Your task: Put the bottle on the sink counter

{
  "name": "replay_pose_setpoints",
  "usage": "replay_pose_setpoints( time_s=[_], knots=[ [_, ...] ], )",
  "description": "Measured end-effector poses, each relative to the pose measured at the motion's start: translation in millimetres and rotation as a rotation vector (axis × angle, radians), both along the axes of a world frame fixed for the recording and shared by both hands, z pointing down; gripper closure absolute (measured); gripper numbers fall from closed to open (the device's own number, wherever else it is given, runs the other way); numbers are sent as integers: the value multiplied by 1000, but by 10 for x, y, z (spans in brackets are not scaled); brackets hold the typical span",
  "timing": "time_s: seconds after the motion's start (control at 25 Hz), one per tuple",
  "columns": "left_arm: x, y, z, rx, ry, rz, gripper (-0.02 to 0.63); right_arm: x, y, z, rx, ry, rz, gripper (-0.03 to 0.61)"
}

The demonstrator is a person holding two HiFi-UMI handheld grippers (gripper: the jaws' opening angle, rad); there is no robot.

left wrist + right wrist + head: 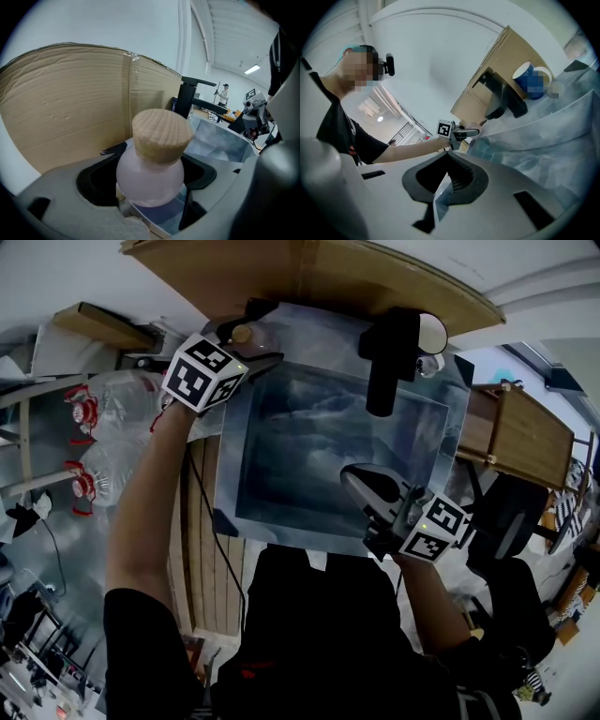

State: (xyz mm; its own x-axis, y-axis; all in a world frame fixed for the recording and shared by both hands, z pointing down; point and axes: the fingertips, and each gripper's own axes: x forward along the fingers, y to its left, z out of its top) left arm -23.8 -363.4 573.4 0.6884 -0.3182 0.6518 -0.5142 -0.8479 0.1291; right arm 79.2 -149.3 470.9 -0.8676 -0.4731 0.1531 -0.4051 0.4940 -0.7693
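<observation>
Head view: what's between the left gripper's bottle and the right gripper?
Only bare sink basin, as the head view shows, between the bottle in the left gripper and the right gripper.

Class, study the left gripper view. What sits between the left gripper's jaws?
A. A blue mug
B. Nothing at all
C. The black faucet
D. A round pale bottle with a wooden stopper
D: in the left gripper view, the left gripper has its jaws closed on the pale bottle, just under its wooden stopper.
</observation>
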Motion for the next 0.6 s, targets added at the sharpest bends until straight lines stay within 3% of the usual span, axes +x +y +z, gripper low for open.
replay_pose_setpoints(
  time_s=[0.6],
  knots=[
    [3,-31,146,15,-98,15,235,43,0,54,-14,-7,14,575]
  ],
)
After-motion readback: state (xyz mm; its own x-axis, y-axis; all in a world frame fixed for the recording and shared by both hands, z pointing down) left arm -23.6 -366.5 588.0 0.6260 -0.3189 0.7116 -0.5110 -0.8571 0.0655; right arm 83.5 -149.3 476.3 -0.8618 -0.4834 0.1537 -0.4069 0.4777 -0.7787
